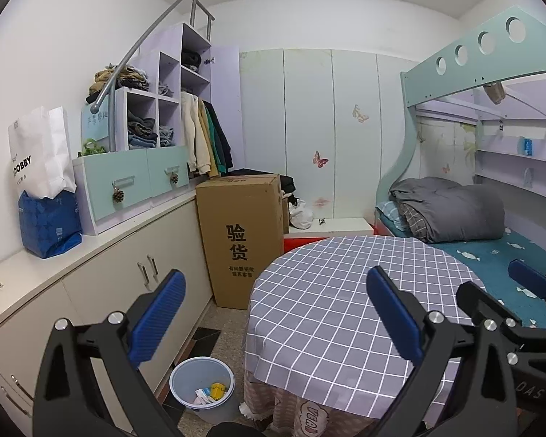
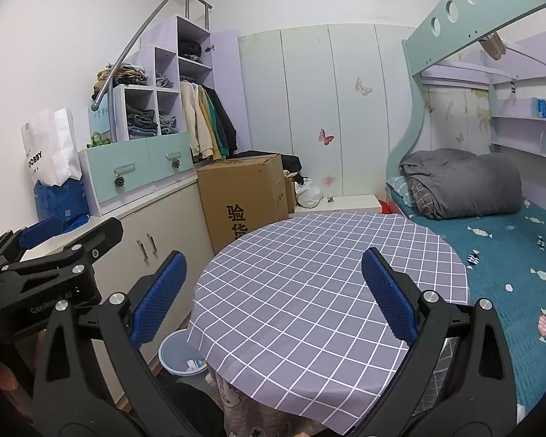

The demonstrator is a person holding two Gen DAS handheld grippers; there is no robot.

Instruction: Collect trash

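A round table (image 1: 345, 291) draped in a grey cloth with a white grid is seen in the foreground. A tall brown cardboard box (image 1: 242, 236) printed with black characters is stood on the floor between the table and a long cream cabinet (image 1: 127, 276). On the cabinet top, a white paper bag (image 1: 40, 153) is set in a blue bag (image 1: 51, 224). A folded grey quilt (image 1: 451, 209) is laid on the teal bunk bed (image 2: 509, 255).
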